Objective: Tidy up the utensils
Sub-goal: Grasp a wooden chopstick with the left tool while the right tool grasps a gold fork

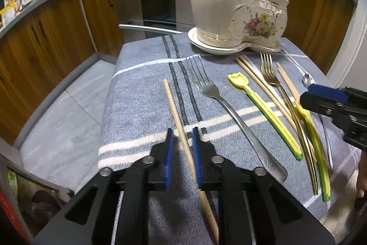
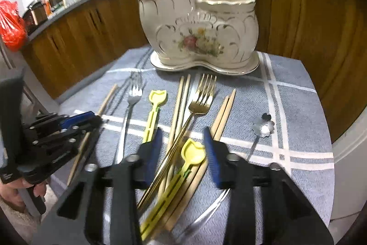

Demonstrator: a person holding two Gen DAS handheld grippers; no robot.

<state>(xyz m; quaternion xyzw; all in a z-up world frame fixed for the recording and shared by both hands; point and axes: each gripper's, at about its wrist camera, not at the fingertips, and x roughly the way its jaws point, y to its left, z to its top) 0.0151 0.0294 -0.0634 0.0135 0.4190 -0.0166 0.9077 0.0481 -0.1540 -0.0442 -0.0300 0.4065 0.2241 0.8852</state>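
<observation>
Closing left tool (image 1: 182, 153) on single pale wooden chopstick (image 1: 176, 116) lying on cloth-covered bench (image 1: 137, 88).
Right tool (image 2: 183, 153), part-open, straddles yellow plastic pick (image 2: 183, 167) untouched; risk: neighbouring gold fork (image 2: 195, 111) snagging.

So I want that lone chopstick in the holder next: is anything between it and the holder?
Nothing visible. The left gripper straddles the chopstick, and only bare cloth lies between it and the ceramic holder; the silver fork lies to the right.
</observation>
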